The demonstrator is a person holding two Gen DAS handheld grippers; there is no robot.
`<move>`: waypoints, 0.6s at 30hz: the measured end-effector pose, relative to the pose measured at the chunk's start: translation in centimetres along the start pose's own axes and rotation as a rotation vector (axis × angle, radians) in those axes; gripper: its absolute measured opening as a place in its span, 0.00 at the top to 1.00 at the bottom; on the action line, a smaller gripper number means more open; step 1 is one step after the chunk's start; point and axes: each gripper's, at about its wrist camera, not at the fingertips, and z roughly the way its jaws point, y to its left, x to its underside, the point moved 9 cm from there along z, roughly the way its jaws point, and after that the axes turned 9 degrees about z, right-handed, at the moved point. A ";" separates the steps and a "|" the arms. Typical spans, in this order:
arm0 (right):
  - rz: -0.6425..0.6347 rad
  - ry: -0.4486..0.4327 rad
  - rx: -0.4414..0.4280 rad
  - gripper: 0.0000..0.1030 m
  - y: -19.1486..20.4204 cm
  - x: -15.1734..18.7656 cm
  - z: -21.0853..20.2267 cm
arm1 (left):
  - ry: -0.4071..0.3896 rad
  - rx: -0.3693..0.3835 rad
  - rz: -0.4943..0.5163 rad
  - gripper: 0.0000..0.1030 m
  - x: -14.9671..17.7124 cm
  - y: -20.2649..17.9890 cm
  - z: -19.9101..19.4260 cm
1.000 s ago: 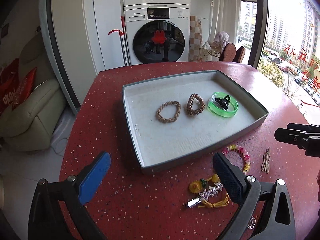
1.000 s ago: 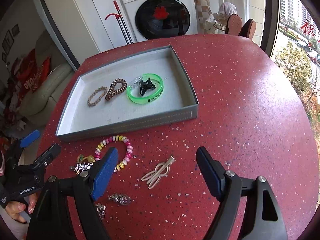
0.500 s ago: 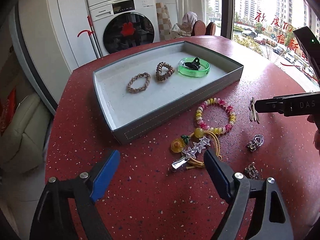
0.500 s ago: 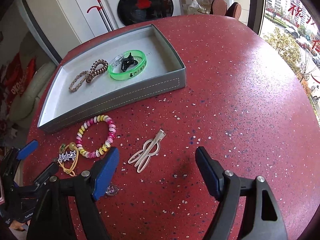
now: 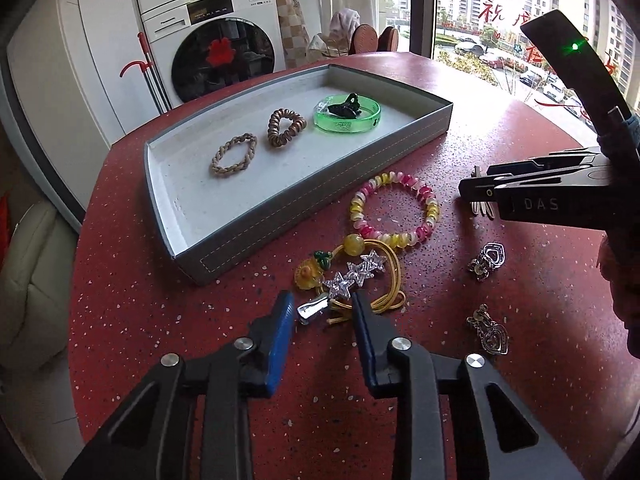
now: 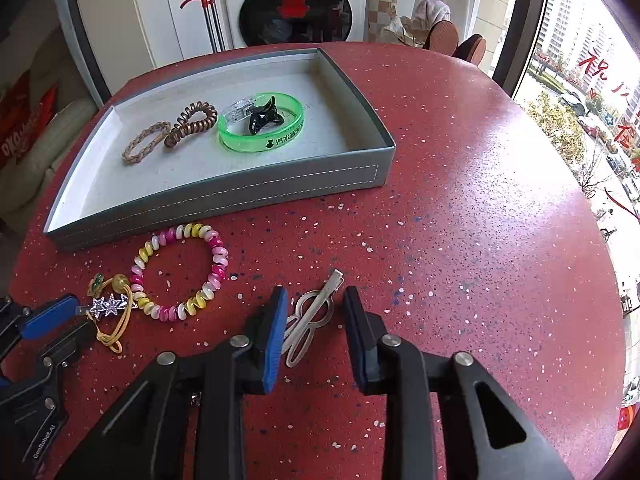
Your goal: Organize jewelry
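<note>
Jewelry loose on speckled red table (image 6: 460, 208) beside grey tray's (image 6: 224, 200) front edge: star-studded metal clip (image 5: 344, 282) between closing left gripper (image 5: 323, 305) jaws, flat silver looped clip (image 6: 314, 314) between closing right gripper (image 6: 315, 300) jaws, glossy pink-yellow coil bracelet (image 6: 180, 272) between them.

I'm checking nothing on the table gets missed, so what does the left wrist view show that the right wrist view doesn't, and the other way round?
Only the left wrist view shows two silver heart charms lying on the red table.

Only the right wrist view shows the whole silver hair clip, lying between the closing jaws of the right gripper.

Both show the grey tray, the green bangle, the pink-and-yellow bracelet and the star hair clip at the closing left gripper.
</note>
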 end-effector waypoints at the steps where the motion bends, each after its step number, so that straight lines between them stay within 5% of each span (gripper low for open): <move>1: 0.002 0.001 -0.006 0.80 -0.1 0.0 0.0 | -0.004 0.005 0.004 0.62 0.0 -0.2 0.0; 3: -0.002 0.001 -0.011 0.80 0.0 0.1 -0.1 | -0.002 0.011 0.013 0.74 0.1 -0.4 -0.1; 8: 0.021 0.005 -0.067 0.81 -0.2 0.3 -0.4 | -0.012 0.018 -0.024 0.81 0.3 -0.4 -0.5; 18: 0.048 -0.011 -0.149 0.81 -0.6 0.1 -2.3 | -0.063 0.028 -0.102 0.83 -0.2 0.1 -2.9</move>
